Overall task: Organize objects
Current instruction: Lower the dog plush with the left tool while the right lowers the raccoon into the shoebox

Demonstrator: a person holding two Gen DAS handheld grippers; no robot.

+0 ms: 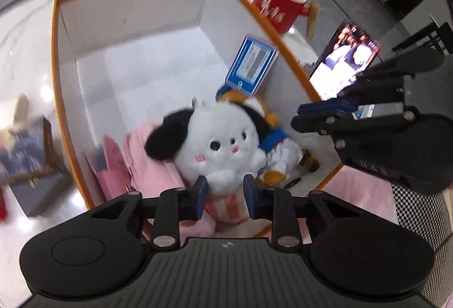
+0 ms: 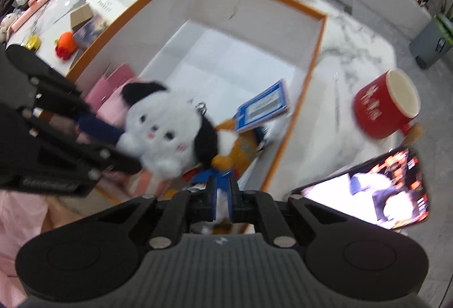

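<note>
- The left claw [image 1: 225, 196] had its blue pads [image 1: 200, 196] pressed on the orange-and-white striped bottom of a fluffy white plush dog with black ears [image 1: 219, 149], so it had a grip on it.
- That dog sat low in the white cardboard box with the orange rim [image 1: 55, 59], leaning on some folded pink cloth [image 1: 154, 166].
- The right claw [image 2: 221, 196] was squeezed nearly closed on a bit of blue fabric from the orange-and-white plush toy [image 2: 240, 145] beside the dog.
- A blue card [image 1: 250, 64] leaned on the box's inner wall.
- Out on the marble counter [image 2: 348, 53] stood a red mug [image 2: 382, 107], with a lit phone [image 2: 376, 195] nearby.
</note>
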